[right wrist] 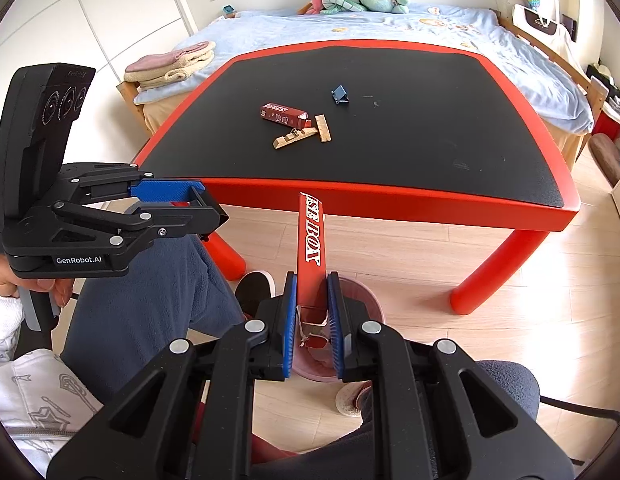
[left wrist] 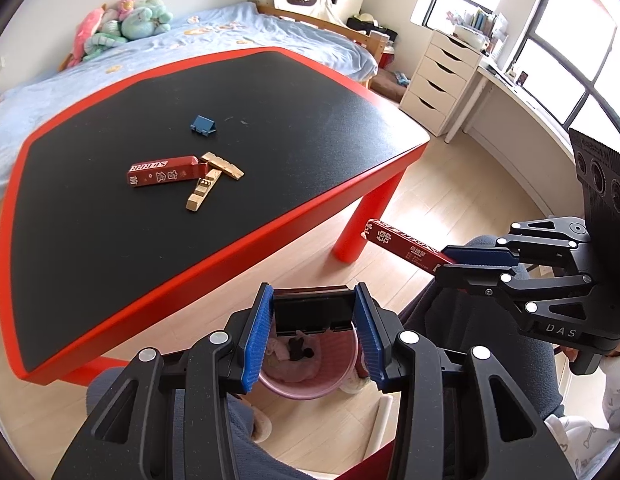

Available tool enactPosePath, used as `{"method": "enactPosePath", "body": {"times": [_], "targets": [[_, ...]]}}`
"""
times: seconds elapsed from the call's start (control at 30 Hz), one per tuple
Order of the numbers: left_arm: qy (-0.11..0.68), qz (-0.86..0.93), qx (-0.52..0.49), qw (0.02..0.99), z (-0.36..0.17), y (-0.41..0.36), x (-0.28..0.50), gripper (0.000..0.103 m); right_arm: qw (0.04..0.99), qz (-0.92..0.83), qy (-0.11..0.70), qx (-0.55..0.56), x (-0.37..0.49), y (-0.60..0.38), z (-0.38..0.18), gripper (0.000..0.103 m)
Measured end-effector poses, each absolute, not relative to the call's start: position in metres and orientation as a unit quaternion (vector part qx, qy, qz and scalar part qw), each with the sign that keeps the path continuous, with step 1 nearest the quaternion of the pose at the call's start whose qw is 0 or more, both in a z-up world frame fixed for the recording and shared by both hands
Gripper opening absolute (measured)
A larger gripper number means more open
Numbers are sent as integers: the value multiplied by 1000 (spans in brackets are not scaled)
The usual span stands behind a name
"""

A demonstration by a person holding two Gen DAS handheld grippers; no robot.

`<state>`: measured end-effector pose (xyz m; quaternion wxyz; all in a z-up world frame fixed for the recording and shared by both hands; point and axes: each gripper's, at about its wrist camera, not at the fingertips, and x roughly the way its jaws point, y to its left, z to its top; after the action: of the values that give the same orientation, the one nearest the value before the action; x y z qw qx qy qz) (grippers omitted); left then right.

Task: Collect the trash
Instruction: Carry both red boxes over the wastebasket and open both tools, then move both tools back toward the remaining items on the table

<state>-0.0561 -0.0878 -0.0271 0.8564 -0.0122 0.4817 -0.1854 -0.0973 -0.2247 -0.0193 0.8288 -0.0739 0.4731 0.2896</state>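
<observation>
Trash here is a long red carton [right wrist: 311,236], clenched at its torn end by the right gripper [right wrist: 312,322] above a pink bin [left wrist: 310,364] on the floor. The left gripper [left wrist: 314,340] grasps a black box [left wrist: 312,308] over the same bin. On the bench [left wrist: 270,92] lie another red carton [left wrist: 166,171], two wooden pieces [left wrist: 214,180] and a blue clip [left wrist: 203,124].

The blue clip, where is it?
In the left wrist view the blue clip sits on the black table, toward the bed side, just beyond the red box and wooden pieces.
</observation>
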Motion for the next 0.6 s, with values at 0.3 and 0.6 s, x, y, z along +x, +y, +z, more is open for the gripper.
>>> {"method": "enactPosePath", "body": {"times": [0.3, 0.6], "targets": [[479, -154, -14, 864, -29, -77, -53, 95, 832, 267, 481, -78, -93, -227, -23, 96], [479, -139, -18, 867, -27, -67, -55, 95, 829, 272, 482, -75, -90, -223, -24, 99]]}}
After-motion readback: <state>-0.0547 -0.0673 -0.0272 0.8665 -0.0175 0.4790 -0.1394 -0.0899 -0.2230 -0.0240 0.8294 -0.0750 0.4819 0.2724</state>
